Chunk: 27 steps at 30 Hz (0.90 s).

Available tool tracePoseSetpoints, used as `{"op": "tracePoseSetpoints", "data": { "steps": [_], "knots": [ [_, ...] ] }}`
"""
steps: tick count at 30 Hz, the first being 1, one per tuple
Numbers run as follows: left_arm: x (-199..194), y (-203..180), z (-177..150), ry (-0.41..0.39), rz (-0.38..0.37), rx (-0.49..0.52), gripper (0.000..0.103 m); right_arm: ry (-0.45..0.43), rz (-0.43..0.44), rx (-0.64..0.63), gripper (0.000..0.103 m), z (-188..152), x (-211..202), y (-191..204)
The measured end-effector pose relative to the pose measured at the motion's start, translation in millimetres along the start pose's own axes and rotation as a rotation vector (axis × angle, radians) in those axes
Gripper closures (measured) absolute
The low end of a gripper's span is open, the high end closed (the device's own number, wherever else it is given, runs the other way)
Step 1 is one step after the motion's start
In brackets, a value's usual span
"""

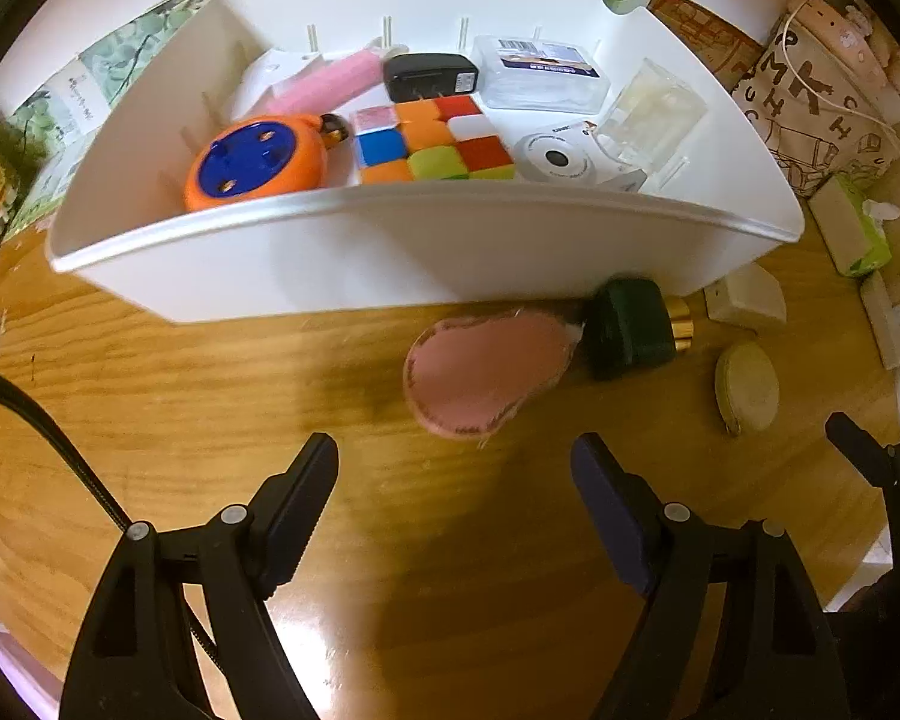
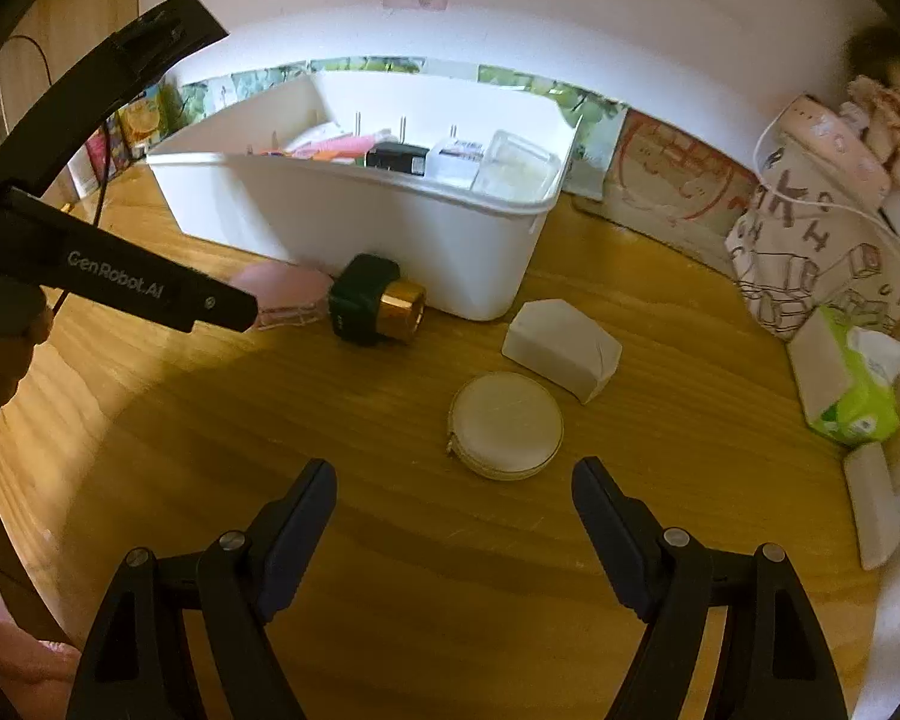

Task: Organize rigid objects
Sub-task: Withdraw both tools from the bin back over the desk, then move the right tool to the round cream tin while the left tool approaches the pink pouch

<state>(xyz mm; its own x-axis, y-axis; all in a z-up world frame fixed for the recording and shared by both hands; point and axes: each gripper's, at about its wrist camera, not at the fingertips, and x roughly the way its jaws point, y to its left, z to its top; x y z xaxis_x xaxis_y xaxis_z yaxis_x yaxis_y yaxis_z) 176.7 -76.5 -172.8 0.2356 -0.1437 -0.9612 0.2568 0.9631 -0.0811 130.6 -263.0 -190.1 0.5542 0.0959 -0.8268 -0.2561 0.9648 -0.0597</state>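
Distance is the whole story here: the pink pouch point(image 1: 486, 372) lies on the counter point(image 1: 180, 420) just ahead of the left tongs point(image 1: 455, 501), long axis slanting up toward the white bin point(image 1: 390, 252). The round cream case point(image 2: 506, 425) sits just ahead of the right tongs point(image 2: 455, 519). Both tongs are wide, empty, tilted steeply down. Left looks nearer the pouch.

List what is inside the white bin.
In the white bin: orange-and-blue round gadget, colour cube, pink cylinder, black adapter, clear packet, white toy camera, clear box. Whatever lies beneath them is covered.
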Motion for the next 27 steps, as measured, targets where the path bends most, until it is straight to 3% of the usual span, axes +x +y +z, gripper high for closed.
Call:
{"op": "tracePoseSetpoints", "data": {
  "steps": [13, 27],
  "knots": [
    [25, -9, 17, -0.039, 0.038, 0.026, 0.020, 0.063, 0.083, 0.003, 0.022, 6, 31, -18],
    [37, -6, 30, -0.096, 0.020, 0.068, 0.020, 0.073, 0.055, -0.053, 0.022, 15, 50, -12]
  ]
}}
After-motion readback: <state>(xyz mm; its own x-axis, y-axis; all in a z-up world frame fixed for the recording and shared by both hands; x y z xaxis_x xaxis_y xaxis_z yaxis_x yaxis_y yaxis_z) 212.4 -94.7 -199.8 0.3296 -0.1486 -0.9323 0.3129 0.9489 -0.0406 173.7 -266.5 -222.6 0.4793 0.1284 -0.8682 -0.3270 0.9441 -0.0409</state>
